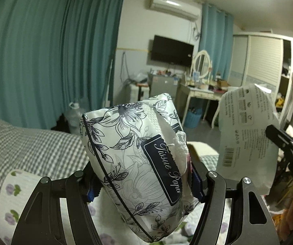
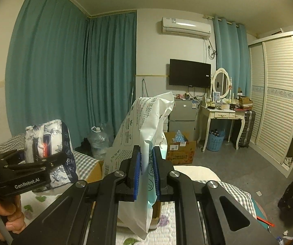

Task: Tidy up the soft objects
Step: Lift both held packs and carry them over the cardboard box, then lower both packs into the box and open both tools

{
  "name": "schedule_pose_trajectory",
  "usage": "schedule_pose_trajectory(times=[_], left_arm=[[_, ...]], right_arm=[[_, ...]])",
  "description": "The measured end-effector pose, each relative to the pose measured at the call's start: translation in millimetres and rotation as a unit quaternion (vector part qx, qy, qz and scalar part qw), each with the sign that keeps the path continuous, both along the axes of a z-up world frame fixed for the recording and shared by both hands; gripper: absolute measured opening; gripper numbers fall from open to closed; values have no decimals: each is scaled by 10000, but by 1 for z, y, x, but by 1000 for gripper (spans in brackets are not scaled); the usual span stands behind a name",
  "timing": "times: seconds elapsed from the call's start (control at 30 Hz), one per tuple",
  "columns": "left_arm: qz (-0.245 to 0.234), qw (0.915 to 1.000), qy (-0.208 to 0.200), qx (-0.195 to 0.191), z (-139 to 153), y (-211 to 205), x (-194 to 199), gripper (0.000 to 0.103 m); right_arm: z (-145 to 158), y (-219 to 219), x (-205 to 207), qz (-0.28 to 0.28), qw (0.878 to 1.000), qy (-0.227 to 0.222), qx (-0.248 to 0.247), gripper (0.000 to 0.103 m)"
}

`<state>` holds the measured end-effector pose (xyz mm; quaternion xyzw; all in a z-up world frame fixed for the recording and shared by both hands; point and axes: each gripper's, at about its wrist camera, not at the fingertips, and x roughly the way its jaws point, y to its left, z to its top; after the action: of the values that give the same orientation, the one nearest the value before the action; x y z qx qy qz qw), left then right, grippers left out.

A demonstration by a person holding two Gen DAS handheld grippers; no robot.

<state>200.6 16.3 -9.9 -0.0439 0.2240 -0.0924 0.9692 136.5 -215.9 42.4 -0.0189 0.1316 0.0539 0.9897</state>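
**Both hand-held grippers carrying soft packs above the bed**

Closest in, the left hand-held gripper [image 1: 144, 185] is clamping a floral tissue paper pack [image 1: 138, 159], its blue pads pressing both sides of the bulging wrapper while a tissue is poking out of the torn top. Seen from the right wrist, a person's hand [image 2: 7, 216] is gripping that tool's handle at the lower left. The right hand-held gripper [image 2: 146, 171] is squeezing its jaws nearly together on a white cotton towel bag [image 2: 144, 134], which is standing up between the pads and hanging limp below them. Both packs are being held in the air, well apart from each other, over a bed [image 1: 34, 147] with a grey checked sheet and a flower-print quilt [image 1: 9, 202]. Farther off, a cardboard box [image 2: 181, 151] is sitting on the floor, and beyond it a white dressing table [image 2: 222, 114] with an oval mirror is standing beside teal curtains [image 2: 64, 71].
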Motion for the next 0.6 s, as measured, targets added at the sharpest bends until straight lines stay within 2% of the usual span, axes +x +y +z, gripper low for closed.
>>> schedule_pose_trajectory(times=[0.17,0.37,0.5,0.6], left_arm=[[26,9990,410,180,-27,-12,51,68],[-18,9947,997,241,-68,-23,94,68],[-127,9886,1387,574,-95,-37,116,68],[-73,9858,1316,1041,-104,-50,120,69]], right_arm=[[-28,-1,55,35,9996,259,-108,12],[-85,8,113,136,9944,992,-325,12],[-120,12,138,211,9876,1453,-557,12],[-141,14,150,258,9812,1750,-770,12]])
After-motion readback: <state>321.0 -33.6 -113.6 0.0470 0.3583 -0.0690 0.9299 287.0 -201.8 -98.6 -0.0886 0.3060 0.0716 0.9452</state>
